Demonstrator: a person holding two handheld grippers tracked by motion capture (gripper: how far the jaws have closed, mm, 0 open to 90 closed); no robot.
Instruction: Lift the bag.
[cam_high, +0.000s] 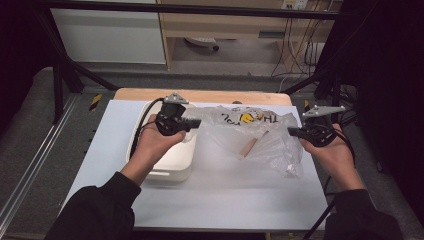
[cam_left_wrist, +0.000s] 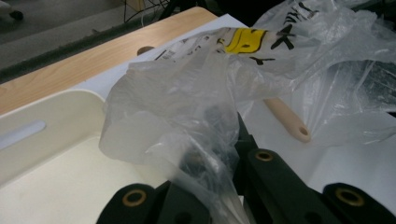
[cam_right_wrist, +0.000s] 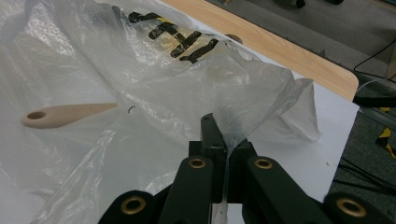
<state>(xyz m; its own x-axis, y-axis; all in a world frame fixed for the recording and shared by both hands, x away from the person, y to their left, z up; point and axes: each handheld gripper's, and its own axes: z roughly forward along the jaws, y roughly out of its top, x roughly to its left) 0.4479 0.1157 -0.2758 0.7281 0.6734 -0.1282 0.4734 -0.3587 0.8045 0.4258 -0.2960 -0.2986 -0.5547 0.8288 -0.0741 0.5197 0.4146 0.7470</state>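
Plastic bag (cam_high: 250, 132) hangs stretched between both grippers above the white mat (cam_high: 225, 195). Left gripper (cam_high: 192, 123) pinches one edge, right gripper (cam_high: 292, 131) pinches the other edge. Cream tray (cam_high: 170, 165) lies under the left hand. Wooden handle (cam_right_wrist: 65, 114) sits inside the bag; its far end is hidden by crumpled film.

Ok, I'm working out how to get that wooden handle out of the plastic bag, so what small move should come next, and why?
Probably lift both ends a little higher and draw them apart. The left gripper and right gripper are each shut on an edge of the plastic bag, which sags onto the table with the wooden handle lying inside. The white tray sits beside it, perhaps the place to tip it.
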